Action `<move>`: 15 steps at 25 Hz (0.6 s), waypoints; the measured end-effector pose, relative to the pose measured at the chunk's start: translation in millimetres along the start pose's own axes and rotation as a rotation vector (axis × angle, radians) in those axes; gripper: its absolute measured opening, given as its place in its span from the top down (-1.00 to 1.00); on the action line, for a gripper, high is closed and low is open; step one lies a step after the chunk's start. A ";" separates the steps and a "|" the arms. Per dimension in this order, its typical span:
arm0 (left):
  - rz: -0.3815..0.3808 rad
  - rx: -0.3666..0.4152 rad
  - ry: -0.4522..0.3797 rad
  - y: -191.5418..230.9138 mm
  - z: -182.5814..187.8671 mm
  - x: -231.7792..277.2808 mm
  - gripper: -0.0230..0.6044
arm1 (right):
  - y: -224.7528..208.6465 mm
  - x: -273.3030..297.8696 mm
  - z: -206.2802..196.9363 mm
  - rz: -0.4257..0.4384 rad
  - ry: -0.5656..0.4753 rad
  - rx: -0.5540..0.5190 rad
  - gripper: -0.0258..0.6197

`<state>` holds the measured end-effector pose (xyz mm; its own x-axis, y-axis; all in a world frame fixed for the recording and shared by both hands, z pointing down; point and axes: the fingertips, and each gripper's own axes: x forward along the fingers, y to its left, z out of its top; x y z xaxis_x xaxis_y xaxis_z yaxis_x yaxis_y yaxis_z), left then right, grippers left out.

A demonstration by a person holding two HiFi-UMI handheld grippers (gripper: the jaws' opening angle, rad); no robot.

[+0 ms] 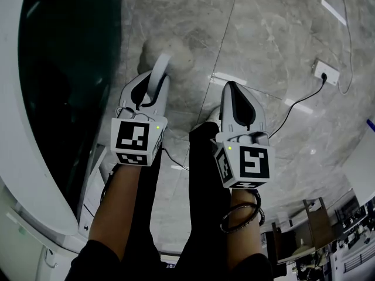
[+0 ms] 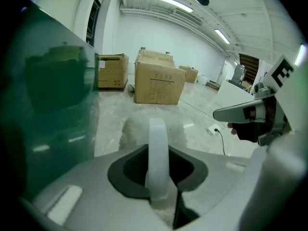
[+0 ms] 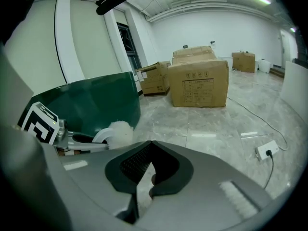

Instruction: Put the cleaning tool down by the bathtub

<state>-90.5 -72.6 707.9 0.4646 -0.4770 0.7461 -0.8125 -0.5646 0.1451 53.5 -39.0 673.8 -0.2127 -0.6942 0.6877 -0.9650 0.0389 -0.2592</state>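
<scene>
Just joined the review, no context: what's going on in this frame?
A person stands beside the bathtub with a gripper in each hand. The left gripper is shut on the white handle of a fluffy-headed cleaning tool, its head down toward the marble floor next to the tub. The right gripper is shut and empty. The tool is not yet released.

White left claw, white right claw, black-and-white marker cubes, black sleeves, right-wrist bangles

White fluffy duster hangs beside green bathtub.
</scene>
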 end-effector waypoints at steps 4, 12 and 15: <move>0.002 -0.005 0.018 3.3 -15.8 14.0 0.65 | -4.7 16.0 -12.1 0.003 0.014 -0.002 0.85; 0.004 -0.018 0.041 9.6 -40.7 41.3 0.65 | -10.3 43.5 -34.0 0.010 0.038 0.011 0.85; 0.005 -0.024 0.048 12.2 -52.7 53.0 0.65 | -9.3 54.4 -43.6 0.018 0.045 0.014 0.85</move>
<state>-94.4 -69.3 783.5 0.4438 -0.4462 0.7771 -0.8232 -0.5456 0.1569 44.3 -45.8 743.2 -0.2374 -0.6602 0.7126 -0.9587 0.0410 -0.2814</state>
